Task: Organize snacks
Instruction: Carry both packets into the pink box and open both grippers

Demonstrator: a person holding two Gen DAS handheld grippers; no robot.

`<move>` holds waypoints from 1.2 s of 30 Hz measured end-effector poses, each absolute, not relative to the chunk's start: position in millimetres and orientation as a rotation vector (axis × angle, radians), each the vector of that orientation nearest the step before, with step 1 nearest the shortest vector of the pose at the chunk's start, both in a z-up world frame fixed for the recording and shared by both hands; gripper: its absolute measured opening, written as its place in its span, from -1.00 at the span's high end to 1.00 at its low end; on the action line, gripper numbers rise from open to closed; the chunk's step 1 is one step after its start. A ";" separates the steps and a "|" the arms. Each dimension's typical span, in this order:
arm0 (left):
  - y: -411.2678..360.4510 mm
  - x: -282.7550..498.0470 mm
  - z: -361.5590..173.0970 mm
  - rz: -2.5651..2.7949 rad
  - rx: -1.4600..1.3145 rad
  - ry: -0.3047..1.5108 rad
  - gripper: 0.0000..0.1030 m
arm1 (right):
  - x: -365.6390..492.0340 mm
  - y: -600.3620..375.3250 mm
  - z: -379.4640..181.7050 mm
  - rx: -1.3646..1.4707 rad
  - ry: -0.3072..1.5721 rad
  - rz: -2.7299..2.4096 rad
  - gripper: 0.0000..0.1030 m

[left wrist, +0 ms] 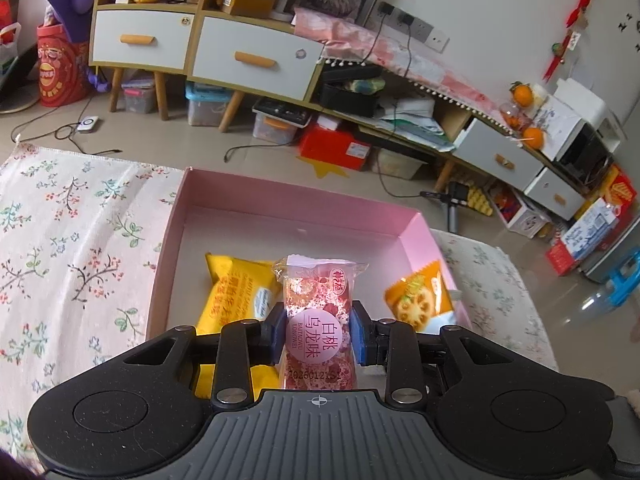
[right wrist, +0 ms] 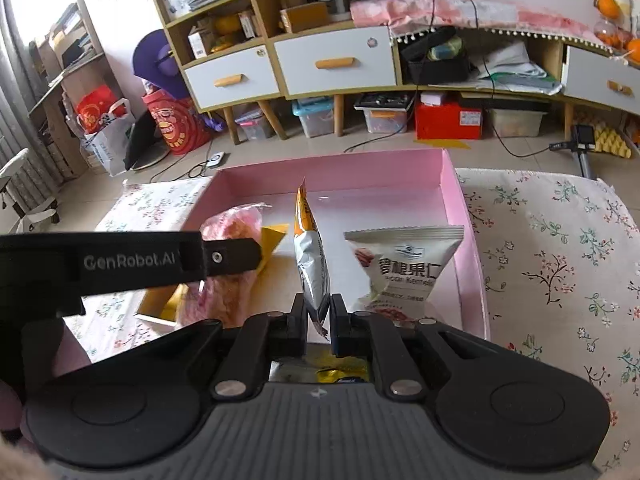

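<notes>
A pink open box [left wrist: 224,196] lies on a floral tablecloth [left wrist: 76,236]; it also shows in the right wrist view [right wrist: 452,200]. My left gripper [left wrist: 319,330] is shut on a pink peach snack packet [left wrist: 318,308], held over the box. A yellow packet [left wrist: 236,292] lies in the box to its left. My right gripper [right wrist: 319,316] is shut on an orange and silver packet [right wrist: 310,252], held edge-up over the box; this packet shows at the right in the left wrist view [left wrist: 420,300]. A white pecan packet [right wrist: 404,268] lies in the box beside it.
The left gripper's black body [right wrist: 120,260] crosses the left of the right wrist view, with the pink packet [right wrist: 236,232] behind it. Beyond the table are the floor, cables and a low cabinet with white drawers [right wrist: 332,64], and storage bins [left wrist: 208,108] under it.
</notes>
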State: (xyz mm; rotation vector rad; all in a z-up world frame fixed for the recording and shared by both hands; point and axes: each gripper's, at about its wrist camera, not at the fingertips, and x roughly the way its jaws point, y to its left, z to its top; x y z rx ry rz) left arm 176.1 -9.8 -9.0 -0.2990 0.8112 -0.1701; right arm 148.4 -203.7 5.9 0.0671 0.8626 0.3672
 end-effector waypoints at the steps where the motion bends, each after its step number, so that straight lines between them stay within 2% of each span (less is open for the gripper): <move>1: -10.8 178.6 -10.0 -0.168 -0.295 0.813 0.42 | 149.4 -203.8 5.2 0.067 0.866 0.361 0.82; 6: -15.8 189.2 -13.7 -0.156 -0.267 0.821 0.41 | 150.3 -202.5 5.9 0.069 0.858 0.351 0.79; 10: -13.7 189.9 -14.1 -0.144 -0.280 0.830 0.32 | 149.3 -205.5 8.9 0.073 0.844 0.333 0.37; 12: -12.0 186.2 -13.6 -0.138 -0.285 0.827 0.17 | 148.2 -208.2 10.3 0.077 0.845 0.335 0.35; 17: -10.8 174.7 -8.2 -0.135 -0.270 0.829 0.05 | 146.4 -214.9 14.1 0.078 0.844 0.327 0.12; 21: -9.6 161.2 -0.8 -0.133 -0.243 0.825 -0.08 | 140.8 -220.0 19.4 0.077 0.834 0.326 0.03; 26: -5.4 140.7 6.6 -0.131 -0.235 0.827 -0.27 | 130.6 -226.0 27.3 0.076 0.813 0.315 -0.27; 31: -2.6 117.7 9.9 -0.137 -0.219 0.837 -0.40 | 117.3 -230.4 33.0 0.057 0.794 0.308 -0.47; 36: -2.5 93.8 15.6 -0.147 -0.177 0.837 -0.63 | 103.5 -236.3 36.7 0.038 0.785 0.304 -0.68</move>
